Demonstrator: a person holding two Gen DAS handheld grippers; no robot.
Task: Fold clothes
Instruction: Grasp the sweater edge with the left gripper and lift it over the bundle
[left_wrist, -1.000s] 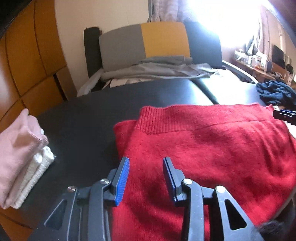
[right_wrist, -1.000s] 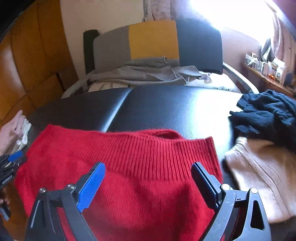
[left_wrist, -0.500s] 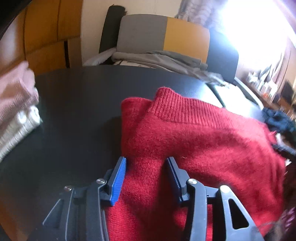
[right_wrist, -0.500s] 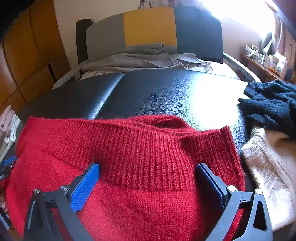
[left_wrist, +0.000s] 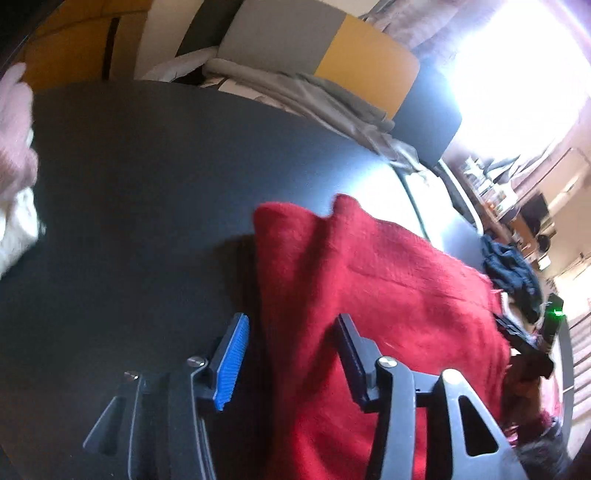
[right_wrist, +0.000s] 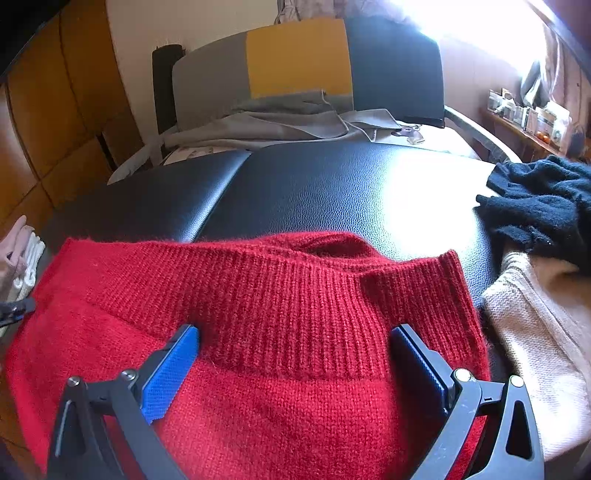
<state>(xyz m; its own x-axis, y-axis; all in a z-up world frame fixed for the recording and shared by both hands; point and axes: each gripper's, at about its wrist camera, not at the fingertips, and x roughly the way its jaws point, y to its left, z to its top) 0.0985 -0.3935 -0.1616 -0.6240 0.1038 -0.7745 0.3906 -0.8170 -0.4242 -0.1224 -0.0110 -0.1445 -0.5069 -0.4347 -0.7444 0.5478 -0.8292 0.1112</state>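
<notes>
Red knitwear fills the near half of a black leather-look desk (right_wrist: 332, 184): a sweater (right_wrist: 280, 332) lies spread flat, its ribbed band along the far edge. The right gripper (right_wrist: 295, 354) sits low and level over the sweater's near part, jaws wide apart, with one finger either side of the ribbed band's middle and nothing clamped between them. From the left wrist camera, the left gripper (left_wrist: 291, 343) is rolled to one side, so the desk (left_wrist: 147, 184) slants across the view; its jaws also stand apart, astride the sweater's (left_wrist: 369, 295) left edge, the blue-padded finger (left_wrist: 231, 363) over bare desk and the other finger over red wool. Whether either gripper touches the fabric cannot be told. A dark navy garment (right_wrist: 543, 203) lies heaped at the desk's far right, with a cream knit (right_wrist: 543, 332) just nearer, beside the sweater's right edge. Folded pink and white clothes (right_wrist: 18, 258) sit at the left edge. Behind the desk stands a chair (right_wrist: 295, 59) in grey, yellow and dark panels, with grey cloth (right_wrist: 280, 122) draped over its seat.
</notes>
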